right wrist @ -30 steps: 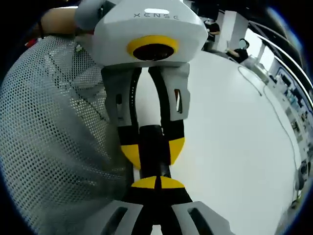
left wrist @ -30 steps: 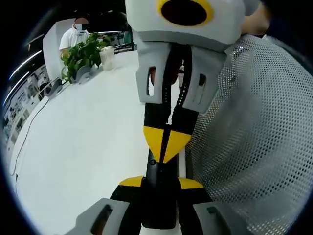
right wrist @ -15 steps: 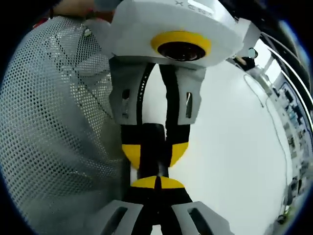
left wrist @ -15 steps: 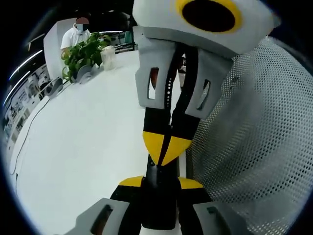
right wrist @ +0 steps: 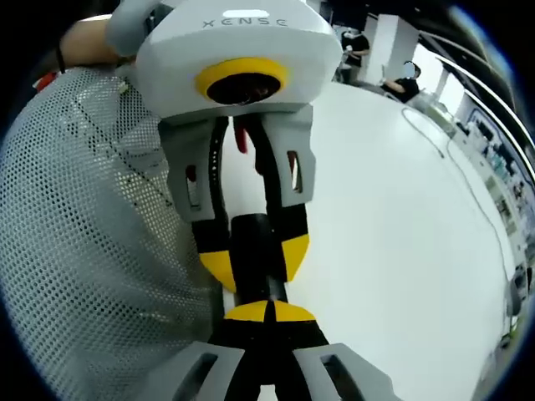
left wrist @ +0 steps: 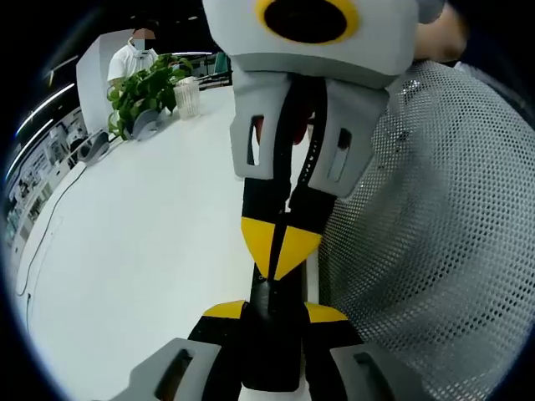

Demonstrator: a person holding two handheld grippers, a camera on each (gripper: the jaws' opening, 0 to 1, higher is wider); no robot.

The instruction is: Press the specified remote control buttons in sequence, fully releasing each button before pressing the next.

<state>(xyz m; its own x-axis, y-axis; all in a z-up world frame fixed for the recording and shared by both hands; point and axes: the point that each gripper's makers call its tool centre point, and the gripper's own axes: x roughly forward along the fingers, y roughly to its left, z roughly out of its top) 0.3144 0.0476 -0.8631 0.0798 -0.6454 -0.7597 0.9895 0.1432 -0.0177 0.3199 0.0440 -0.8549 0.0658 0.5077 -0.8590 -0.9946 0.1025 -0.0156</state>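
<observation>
Black and slim, the remote control (left wrist: 272, 330) lies clamped between the jaws of the left tongs (left wrist: 274, 311), whose yellow-edged tips sit against its two sides at the bottom of the left gripper view. Ahead of them the right tongs (left wrist: 280, 242) come in from above, nose to nose with the left pair; their yellow tips are pressed together into a point that rests on the remote's upper face just beyond the left jaws.

From the right gripper view the same meeting reads in reverse. The right tongs (right wrist: 269, 312) rise from the bottom with their yellow tips meeting in a closed seam, and the remote control (right wrist: 252, 259) runs on straight ahead of them, pinched between the yellow pads of the left tongs (right wrist: 253, 261) that hang from a white housing.

White desk (left wrist: 150, 234) spreads out under both pairs. To the right of the left tongs is a grey mesh chair back (left wrist: 435, 234). Far ahead and to the left of them, at the desk's far edge, a leafy green plant (left wrist: 144, 92) stands beside a pale ribbed cup (left wrist: 189, 97), with a person in a white top (left wrist: 132, 60) behind.
</observation>
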